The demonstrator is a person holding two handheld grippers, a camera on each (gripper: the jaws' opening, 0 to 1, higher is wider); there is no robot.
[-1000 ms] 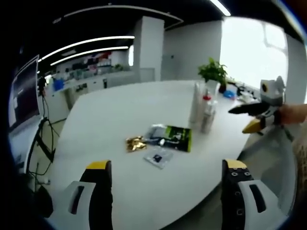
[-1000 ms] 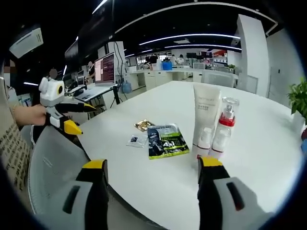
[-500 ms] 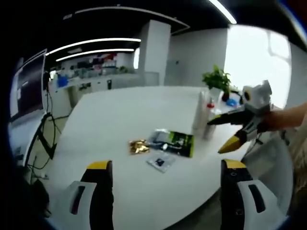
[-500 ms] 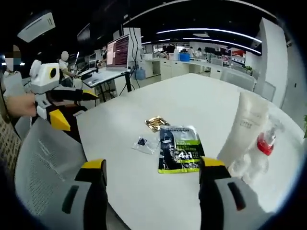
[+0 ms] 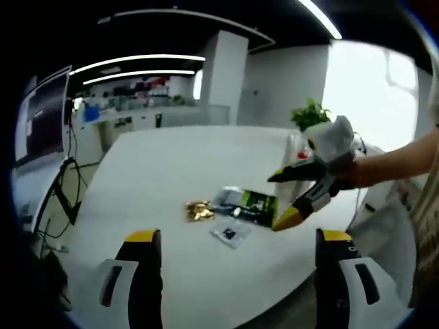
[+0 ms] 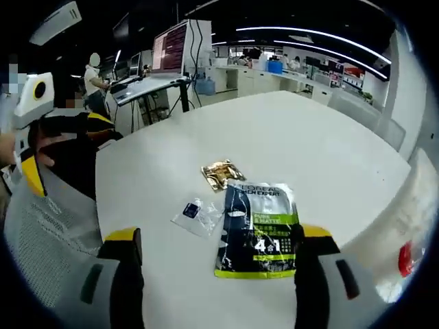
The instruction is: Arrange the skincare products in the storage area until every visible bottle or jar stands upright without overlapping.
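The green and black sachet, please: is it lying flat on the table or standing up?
Lying flat. In the right gripper view the green and black sachet rests face up on the white table, its printed front fully readable.

— What colour is the table (image 6: 288,147)?
— White. The large sachet (image 6: 258,229) is black, white and lime green.
— The small ones?
— One sachet (image 6: 221,173) is gold, one packet (image 6: 197,215) is clear with a dark blue square.

Three sachets (image 6: 257,229) clustered on table (image 6: 322,151), tube (image 6: 405,219) beside them
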